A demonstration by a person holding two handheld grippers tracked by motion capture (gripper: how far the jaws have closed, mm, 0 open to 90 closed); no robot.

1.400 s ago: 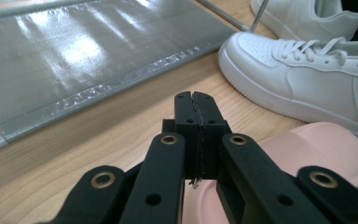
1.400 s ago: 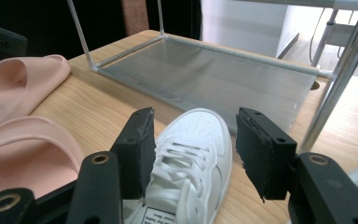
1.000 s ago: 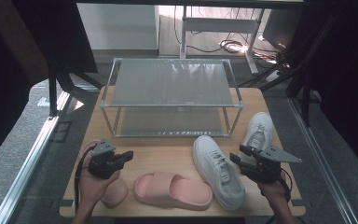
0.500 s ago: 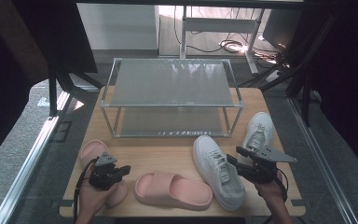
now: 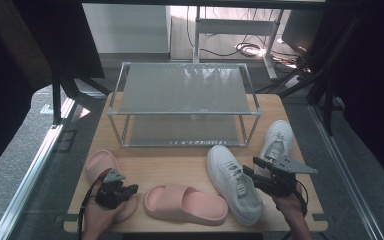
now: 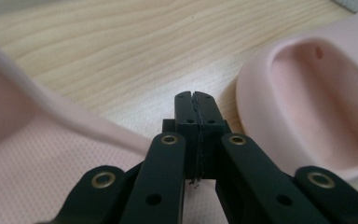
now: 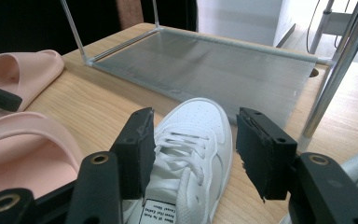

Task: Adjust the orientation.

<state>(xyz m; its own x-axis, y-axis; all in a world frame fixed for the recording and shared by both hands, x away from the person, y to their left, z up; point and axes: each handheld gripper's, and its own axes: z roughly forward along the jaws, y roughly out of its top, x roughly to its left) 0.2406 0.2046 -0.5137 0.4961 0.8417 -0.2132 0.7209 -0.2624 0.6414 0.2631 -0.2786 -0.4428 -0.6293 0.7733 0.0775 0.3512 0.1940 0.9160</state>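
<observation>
Two pink slides lie on the wooden table: one at the left (image 5: 99, 164) and one near the front middle (image 5: 185, 202). My left gripper (image 5: 131, 189) hangs low over the near end of the left slide, between the two slides. Its jaws (image 6: 196, 100) are shut with nothing between them, the left slide (image 6: 28, 154) on one side and the other slide (image 6: 307, 116) on the other. Two white sneakers stand at the right, one nearer (image 5: 234, 182) and one farther (image 5: 277, 140). My right gripper (image 5: 252, 175) is open, its jaws spread just above the nearer sneaker (image 7: 196, 116).
A metal two-level shoe rack (image 5: 182, 105) with mesh shelves stands at the back of the table. Its lower shelf (image 7: 205, 70) lies just beyond the nearer sneaker, and a rack leg (image 7: 331, 79) rises at the right. Bare wood (image 5: 180, 162) separates the rack from the shoes.
My left hand has sunk and drawn back toward the table's near edge, uncovering the far part of the left slide. The right hand has stayed put.
</observation>
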